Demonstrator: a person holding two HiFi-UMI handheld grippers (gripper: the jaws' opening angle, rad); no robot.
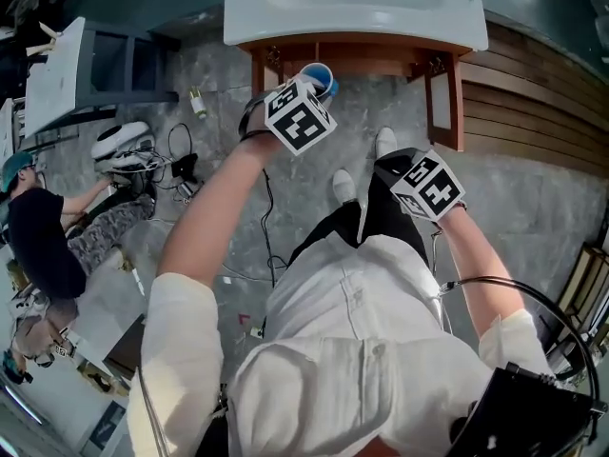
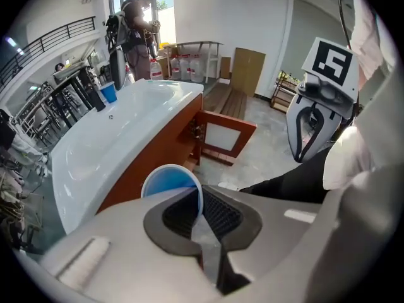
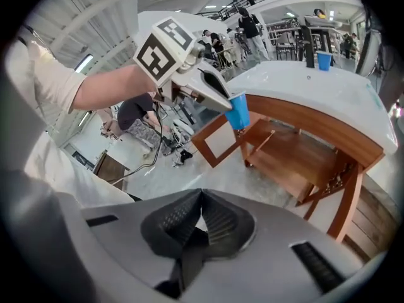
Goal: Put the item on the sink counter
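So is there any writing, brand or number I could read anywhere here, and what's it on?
No readable text anywhere.
Cube on the left gripper: black-and-white square pattern, no letters.
Cube on the right gripper: same kind of pattern.
Blue cup: plain, no print visible.
Containers by the far wall: labels too small to read.

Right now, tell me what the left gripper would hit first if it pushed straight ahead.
Probably the wooden frame under the sink counter. The left gripper, shut on the rim of the blue cup, points at the frame's side, below the white top. Depth is unclear.
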